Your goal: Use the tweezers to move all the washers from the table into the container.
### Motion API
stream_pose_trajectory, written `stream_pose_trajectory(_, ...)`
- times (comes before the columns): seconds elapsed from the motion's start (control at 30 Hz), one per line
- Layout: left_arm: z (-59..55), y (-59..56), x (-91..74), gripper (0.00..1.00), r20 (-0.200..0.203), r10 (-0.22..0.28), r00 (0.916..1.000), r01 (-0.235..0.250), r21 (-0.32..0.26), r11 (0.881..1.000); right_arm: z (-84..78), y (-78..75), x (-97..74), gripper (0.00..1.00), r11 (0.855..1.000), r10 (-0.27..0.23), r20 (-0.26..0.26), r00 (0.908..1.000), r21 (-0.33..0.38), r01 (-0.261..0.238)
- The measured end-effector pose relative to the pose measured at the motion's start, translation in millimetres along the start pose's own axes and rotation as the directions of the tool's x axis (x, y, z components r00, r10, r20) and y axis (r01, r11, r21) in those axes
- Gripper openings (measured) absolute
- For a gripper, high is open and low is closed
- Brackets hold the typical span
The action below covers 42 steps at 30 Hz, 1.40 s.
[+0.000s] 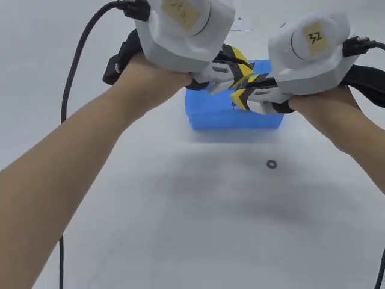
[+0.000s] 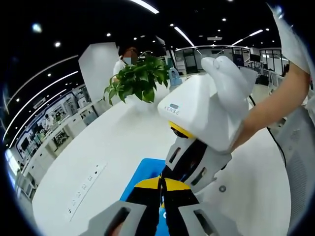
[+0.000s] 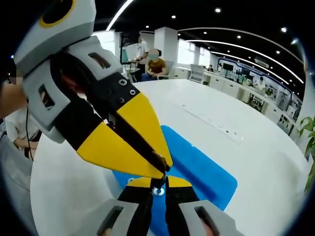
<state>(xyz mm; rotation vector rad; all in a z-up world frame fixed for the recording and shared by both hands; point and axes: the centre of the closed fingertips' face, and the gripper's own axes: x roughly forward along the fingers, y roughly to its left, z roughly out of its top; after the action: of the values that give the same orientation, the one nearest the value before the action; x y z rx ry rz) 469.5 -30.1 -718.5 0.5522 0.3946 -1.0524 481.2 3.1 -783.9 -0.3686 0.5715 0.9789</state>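
Washer, one, lay flat on counter: judged light, stiff, slippery; nip across rim. The left hand-held gripper was pressed together; right hand-held gripper, cannot tell.

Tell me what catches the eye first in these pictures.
Two grippers meet tip to tip above the blue container in mid-table. In the right gripper view, the yellow jaws of the left gripper pinch a thin dark tool, probably the tweezers, just above the shut jaws of the right gripper. One washer lies alone on the white table, nearer the person.
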Motion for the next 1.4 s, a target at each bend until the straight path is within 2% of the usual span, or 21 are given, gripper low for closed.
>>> stream_pose_trajectory(0.07,0.3,0.6,-1.2,0.00,-0.005,0.000,1.0000,0.000,0.002,1.000,1.2,1.5,-0.7,0.05,1.000,0.006,0.003,1.0000,0.000,-0.006)
stream_pose_trajectory(0.17,7.2,-3.4,-6.6,0.00,0.006,0.003,1.0000,-0.003,0.001,1.000,5.9,3.0,-7.2,0.05,1.000,0.004,0.018,0.9998,0.001,-0.004)
stream_pose_trajectory(0.37,32.5,-8.1,-28.3,0.00,0.066,0.016,0.9977,-0.015,-0.009,1.000,26.7,6.5,-38.0,0.06,0.999,-0.030,0.105,0.9940,-0.012,0.031)
stream_pose_trajectory(0.43,41.6,-12.7,-36.3,0.00,0.095,0.017,0.9953,-0.016,-0.014,1.000,34.3,10.4,-49.8,0.06,1.000,-0.026,0.146,0.9890,0.001,0.026)
stream_pose_trajectory(0.53,53.2,-20.1,-46.5,0.00,0.125,0.016,0.9920,-0.015,-0.011,1.000,39.5,13.0,-64.1,0.07,0.999,-0.037,0.179,0.9832,0.008,0.036)
stream_pose_trajectory(0.63,65.7,-32.5,-54.2,0.00,0.154,0.007,0.9880,-0.007,-0.001,1.000,41.8,17.1,-76.2,0.07,0.999,-0.052,0.204,0.9775,0.003,0.053)
stream_pose_trajectory(0.73,71.0,-45.4,-56.2,0.00,0.162,-0.007,0.9868,0.004,0.015,1.000,38.8,26.0,-88.9,0.07,0.998,-0.063,0.211,0.9755,-0.014,0.068)
stream_pose_trajectory(0.87,69.6,-59.2,-53.0,0.00,0.167,-0.026,0.9856,0.027,-0.004,1.000,25.7,32.8,-96.2,0.08,0.997,-0.071,0.203,0.9766,0.022,0.068)
stream_pose_trajectory(1.1,54.6,-85.0,-41.8,0.00,0.135,-0.063,0.9888,0.068,-0.034,0.997,-7.6,42.4,-100.3,0.09,0.994,-0.090,0.161,0.9828,0.080,0.078)
stream_pose_trajectory(1.17,49.4,-91.4,-38.0,0.00,0.127,-0.079,0.9887,0.086,-0.056,0.995,-16.1,49.2,-98.1,0.09,0.993,-0.074,0.141,0.9873,0.106,0.059)
stream_pose_trajectory(1.27,43.6,-93.9,-35.2,0.00,0.119,-0.081,0.9896,0.090,-0.072,0.993,-24.4,52.0,-94.7,0.09,0.991,-0.077,0.128,0.9888,0.117,0.062)
stream_pose_trajectory(1.4,34.1,-98.9,-30.0,0.00,0.094,-0.095,0.9909,0.104,-0.087,0.991,-34.1,56.7,-88.5,0.09,0.989,-0.053,0.105,0.9931,0.145,0.037)
